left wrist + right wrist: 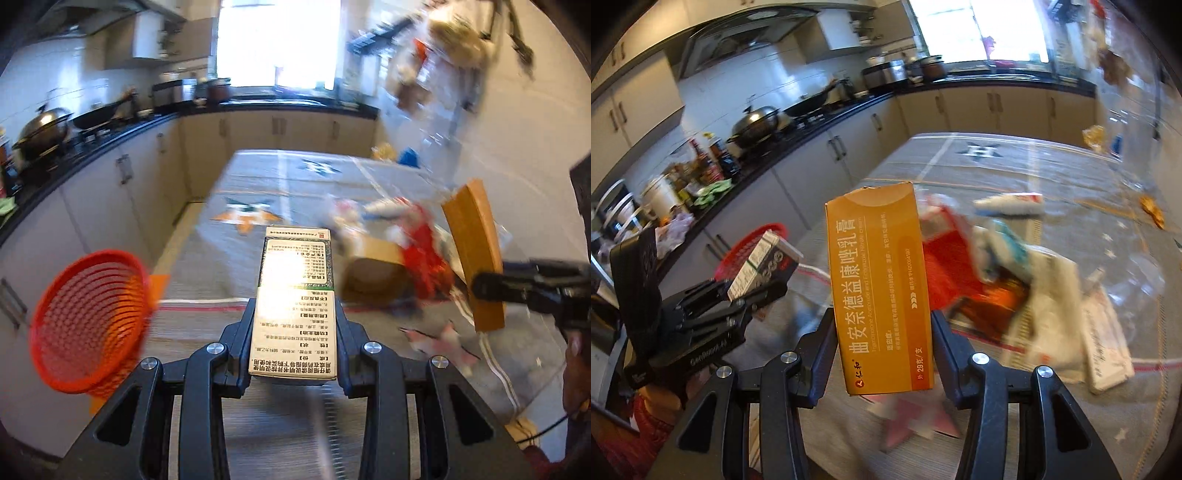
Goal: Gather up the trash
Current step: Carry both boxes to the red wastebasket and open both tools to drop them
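Observation:
My left gripper [293, 317] is shut on a white and green medicine box [295, 295], held lengthwise above the table. A red mesh basket [88, 325] stands at the left, close beside it. My right gripper [882, 332] is shut on an orange medicine box [881, 288], held upright. In the right wrist view the left gripper [757, 284] with its white box [757, 266] hangs in front of the red basket [753, 243]. The left wrist view shows the orange box [476, 251] in the right gripper [484, 288] at the right.
A pile of trash lies on the grey star-patterned tablecloth [295, 177]: red packaging [945, 266], white wrappers [1052, 306], a brown cardboard piece [373, 273], a pink scrap [443, 339]. A kitchen counter [92, 140] with woks runs along the left. A person's hand [576, 369] is at the right edge.

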Available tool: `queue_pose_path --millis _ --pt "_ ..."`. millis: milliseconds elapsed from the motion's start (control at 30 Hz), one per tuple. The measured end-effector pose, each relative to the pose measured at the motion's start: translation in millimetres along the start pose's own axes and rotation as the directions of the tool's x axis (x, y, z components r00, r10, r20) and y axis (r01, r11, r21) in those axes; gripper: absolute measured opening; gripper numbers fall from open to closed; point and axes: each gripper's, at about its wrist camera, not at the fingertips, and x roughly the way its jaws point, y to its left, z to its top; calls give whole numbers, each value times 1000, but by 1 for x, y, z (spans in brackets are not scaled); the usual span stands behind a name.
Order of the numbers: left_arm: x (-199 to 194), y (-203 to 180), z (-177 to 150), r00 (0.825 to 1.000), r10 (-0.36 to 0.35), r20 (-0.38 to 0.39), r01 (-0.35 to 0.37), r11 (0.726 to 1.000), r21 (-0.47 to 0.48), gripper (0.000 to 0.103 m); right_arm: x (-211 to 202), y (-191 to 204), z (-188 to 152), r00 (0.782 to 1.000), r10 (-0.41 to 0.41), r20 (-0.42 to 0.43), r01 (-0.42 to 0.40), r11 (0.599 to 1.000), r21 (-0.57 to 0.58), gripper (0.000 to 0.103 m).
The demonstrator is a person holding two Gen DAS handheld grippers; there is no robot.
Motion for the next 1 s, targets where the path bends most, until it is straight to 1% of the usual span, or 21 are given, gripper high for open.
queue_pose_path --millis 100,133,267,433,500,533,600,667,767,900,1000 --pt "-9 28 4 996 84 22 -82 995 -62 34 15 22 10 999 45 -28 -46 998 -32 53" --pt "-12 41 5 993 119 23 -116 989 -94 34 22 31 14 997 64 -42 -66 997 -44 53" --pt "-17 81 6 969 245 13 -239 955 -175 34 50 62 30 990 111 -88 -119 989 -84 53" --pt "-18 135 -2 943 330 -29 -326 908 -264 34 90 103 52 972 184 -143 -201 973 -116 53" --pt "-17 151 -7 935 352 -48 -350 893 -282 34 107 119 59 965 202 -166 -223 967 -121 53" --pt "-17 161 -11 928 369 -60 -369 883 -291 34 116 127 64 960 217 -177 -240 963 -120 53" --pt "-12 172 -15 924 374 -77 -380 878 -293 34 132 140 70 953 233 -192 -259 958 -122 53" --pt "-8 183 -19 918 385 -94 -395 867 -303 34 152 153 77 946 245 -214 -274 955 -117 53" --pt "2 193 -22 916 383 -116 -400 863 -309 34 175 166 82 933 268 -240 -298 949 -102 53" --pt "7 197 -25 911 392 -124 -411 859 -305 34 205 182 87 921 277 -273 -310 947 -86 53" --pt "12 204 -28 913 385 -133 -407 857 -316 34 223 190 92 918 272 -287 -306 949 -78 53"
